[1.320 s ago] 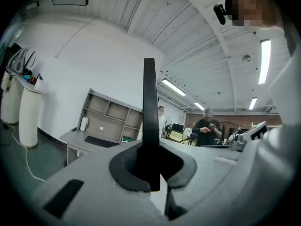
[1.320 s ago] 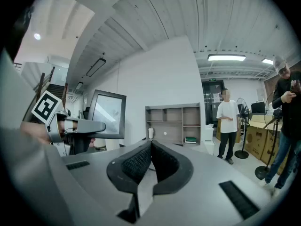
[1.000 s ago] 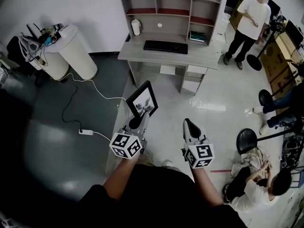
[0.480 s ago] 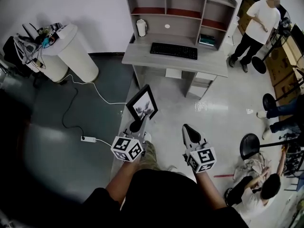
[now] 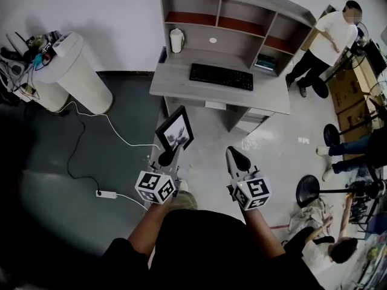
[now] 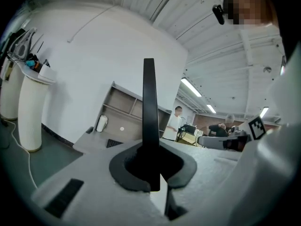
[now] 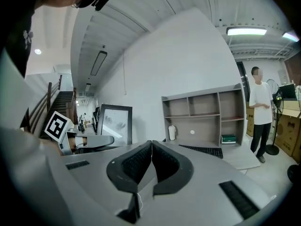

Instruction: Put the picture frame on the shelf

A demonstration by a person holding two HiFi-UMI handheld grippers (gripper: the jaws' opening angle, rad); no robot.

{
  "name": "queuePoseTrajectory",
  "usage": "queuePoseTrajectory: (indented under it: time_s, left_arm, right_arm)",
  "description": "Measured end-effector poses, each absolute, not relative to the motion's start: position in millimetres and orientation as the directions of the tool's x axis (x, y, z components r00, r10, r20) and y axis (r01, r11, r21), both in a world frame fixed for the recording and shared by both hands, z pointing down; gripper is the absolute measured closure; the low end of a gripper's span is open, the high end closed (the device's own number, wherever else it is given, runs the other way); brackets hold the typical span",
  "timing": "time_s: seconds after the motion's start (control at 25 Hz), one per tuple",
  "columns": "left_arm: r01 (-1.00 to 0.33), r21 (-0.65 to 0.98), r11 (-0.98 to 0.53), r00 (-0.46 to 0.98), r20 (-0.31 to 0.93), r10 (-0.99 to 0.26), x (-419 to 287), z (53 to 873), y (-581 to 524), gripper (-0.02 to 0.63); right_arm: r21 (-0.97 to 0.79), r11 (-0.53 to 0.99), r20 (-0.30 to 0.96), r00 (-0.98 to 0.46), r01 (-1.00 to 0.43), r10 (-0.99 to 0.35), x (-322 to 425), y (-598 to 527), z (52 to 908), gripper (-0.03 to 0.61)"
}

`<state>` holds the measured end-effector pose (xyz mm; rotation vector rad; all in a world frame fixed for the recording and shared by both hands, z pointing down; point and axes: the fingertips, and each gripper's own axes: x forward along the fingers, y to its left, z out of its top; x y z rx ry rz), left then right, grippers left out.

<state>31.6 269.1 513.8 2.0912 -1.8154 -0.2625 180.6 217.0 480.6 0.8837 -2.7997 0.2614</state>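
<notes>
- Black-rimmed frame (image 5: 175,130) stands upright, clamped by its lower edge between the fingers of the left gripper (image 5: 165,158). In the left gripper view it shows edge-on, a dark bar rising out of the pads (image 6: 121,169), which press on both its faces.
- Grey right gripper (image 5: 236,156) is held just beside the left one, not touching it. Its fingers are closed on each other with nothing between them, and the ribbed pads (image 7: 134,164) meet along one line.
- Ahead of both pairs of fingertips, well apart from them, a grey desk (image 5: 181,84) stands against a white wall and carries the shelf (image 5: 225,9), whose bays are open to the front.
- Pale floor (image 5: 211,132) lies between the frame and the desk, so the frame is well short of the shelf.
- On the desk beyond the fingers lies a black keyboard (image 5: 221,76), with a white cup (image 5: 176,40) to its left. A green book stack (image 5: 266,63) sits in the shelf's lowest right bay.
- Far to the left of the left fingers stands a white bin (image 5: 78,71) with cables piled on top. A white cord (image 5: 112,135) runs over the dark floor to a power strip (image 5: 106,193).
- Beyond the right fingers and off to the right, a person in a white shirt (image 5: 329,35) stands by the desk's end. Black stools (image 5: 310,190) stand nearer.
</notes>
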Motion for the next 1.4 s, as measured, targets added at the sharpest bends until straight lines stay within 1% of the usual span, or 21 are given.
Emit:
queuePoseTrajectory:
  time_s: [0.24,0.36,0.48,0.6,0.8,1.0,1.2,1.4]
  left_arm:
    - [-0.899,0.407,-0.164,0.225,0.107,-0.969,-30.2,513.8,233.5,0.588]
    - [-0.892,0.411,-0.190,0.251,0.099,-0.963,-48.6,513.6,221.1,0.588]
    - [-0.882,0.419,-0.215,0.274,0.084,-0.958,-65.5,510.6,208.9,0.588]
    - [-0.876,0.427,-0.226,0.284,0.077,-0.956,-73.4,511.9,201.7,0.588]
    - [-0.847,0.487,-0.212,0.283,0.076,-0.956,-78.7,515.0,191.6,0.588]
    - [-0.864,0.473,-0.172,0.256,0.119,-0.959,-96.3,532.3,164.2,0.588]
    - [-0.876,0.455,-0.157,0.244,0.138,-0.960,-109.5,532.5,114.5,0.588]
    - [-0.895,0.418,-0.159,0.244,0.159,-0.957,-129.3,523.2,36.8,0.589]
  right_arm:
    - [-0.121,0.813,0.218,-0.814,-0.570,-0.538,100.9,187.4,467.9,0.566]
    - [-0.100,0.811,0.206,-0.809,-0.577,-0.550,73.3,175.1,461.9,0.566]
    - [-0.078,0.815,0.224,-0.806,-0.575,-0.548,50.6,164.2,462.3,0.566]
    - [-0.065,0.821,0.234,-0.808,-0.567,-0.540,37.6,155.8,464.3,0.566]
    - [-0.087,0.824,0.235,-0.815,-0.561,-0.530,26.2,138.3,477.3,0.566]
    - [-0.120,0.832,0.226,-0.831,-0.541,-0.508,2.7,107.7,492.3,0.566]
    - [-0.132,0.839,0.220,-0.841,-0.527,-0.494,-15.7,49.0,503.7,0.566]
    - [-0.130,0.840,0.211,-0.843,-0.526,-0.495,-29.3,-29.2,498.9,0.566]
